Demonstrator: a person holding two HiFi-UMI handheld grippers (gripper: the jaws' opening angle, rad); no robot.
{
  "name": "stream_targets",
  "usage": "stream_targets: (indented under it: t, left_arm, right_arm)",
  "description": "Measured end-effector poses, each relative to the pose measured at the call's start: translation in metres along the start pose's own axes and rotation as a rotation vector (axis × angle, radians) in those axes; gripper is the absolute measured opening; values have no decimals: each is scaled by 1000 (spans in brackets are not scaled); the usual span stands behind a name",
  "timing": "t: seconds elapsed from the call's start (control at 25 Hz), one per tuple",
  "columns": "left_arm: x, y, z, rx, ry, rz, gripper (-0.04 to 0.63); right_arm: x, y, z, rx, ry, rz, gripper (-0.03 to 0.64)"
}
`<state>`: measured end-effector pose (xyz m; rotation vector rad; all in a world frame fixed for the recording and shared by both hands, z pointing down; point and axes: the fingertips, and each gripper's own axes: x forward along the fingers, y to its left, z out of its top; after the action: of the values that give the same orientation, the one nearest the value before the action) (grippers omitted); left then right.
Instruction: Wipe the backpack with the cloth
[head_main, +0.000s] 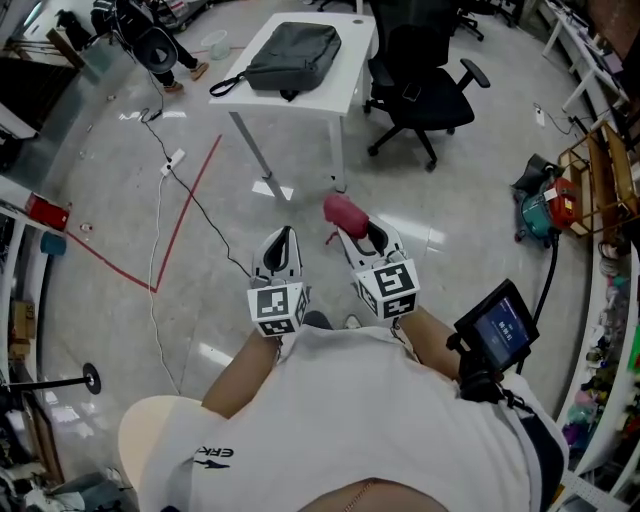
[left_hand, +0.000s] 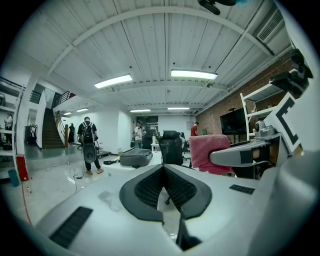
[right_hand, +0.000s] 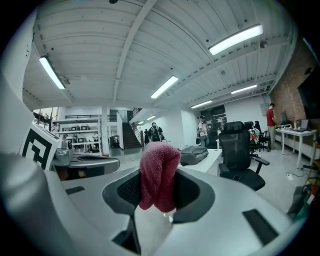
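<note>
the right gripper (head_main: 362, 236) is clamped on the pink cloth (head_main: 344, 211), which bunches up out of its jaws, while the left gripper (head_main: 281, 242) sits beside it with jaws pinched together on nothing. both hang over the floor well short of the white table (head_main: 352, 70). the grey backpack (head_main: 293, 57) lies flat on that table, with a black office chair (head_main: 425, 90) just beside the table.

Right gripper (head_main: 356, 230) seemingly pinches cloth (head_main: 344, 211), well apart from backpack (head_main: 295, 57).

the white shirt (head_main: 330, 420) bears small dark letters, seemingly "erk". print on the small screen (head_main: 500, 327) is too tiny to read
</note>
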<state>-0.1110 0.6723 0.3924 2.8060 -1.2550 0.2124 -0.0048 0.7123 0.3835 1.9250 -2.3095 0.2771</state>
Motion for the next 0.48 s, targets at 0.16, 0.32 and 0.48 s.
stream_targets:
  t: [0.16,0.32,0.48]
  left_arm:
    - [4,-1,2,-3,-5,10,3]
    - [9,5,2,-10,-14,27,3]
    - [21,23,2,-18,-22,31,3]
  right_arm:
    - [3,-5,-1,10,2,12,140]
    - [12,-6,-5,15,8,19,140]
    - [35,-5,-4,18,16,18,140]
